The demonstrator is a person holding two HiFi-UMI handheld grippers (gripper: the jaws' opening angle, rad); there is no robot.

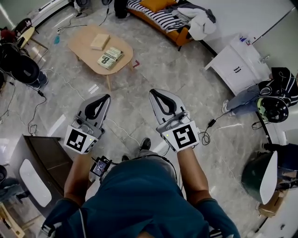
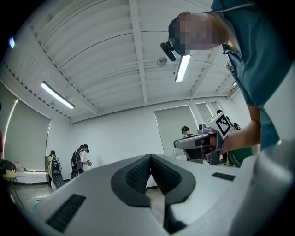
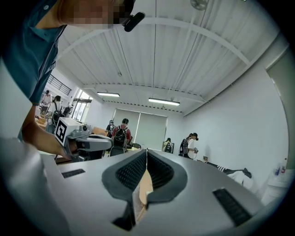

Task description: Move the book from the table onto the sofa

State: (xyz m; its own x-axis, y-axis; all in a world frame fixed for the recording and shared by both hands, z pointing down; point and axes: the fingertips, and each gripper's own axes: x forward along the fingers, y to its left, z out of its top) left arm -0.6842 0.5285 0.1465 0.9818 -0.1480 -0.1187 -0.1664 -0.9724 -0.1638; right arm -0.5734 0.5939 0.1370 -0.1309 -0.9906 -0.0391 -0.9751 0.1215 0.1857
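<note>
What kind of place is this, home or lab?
Probably a lab or recording studio dressed as a living room. There is a sofa and a low wooden table, but also loose cables and several other people standing about a bare white hall.

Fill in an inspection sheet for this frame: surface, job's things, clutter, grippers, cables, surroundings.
Surface: wooden table on marble floor.
Job's things: printed book and plain book, both on the table; sofa beyond.
Clutter: cushion and white clothes on the sofa.
Grippers: left gripper and right gripper shut, empty, short of the table.
Cables: cable loose on the floor.
Surroundings: white cabinet at right; other people in the room.
</note>
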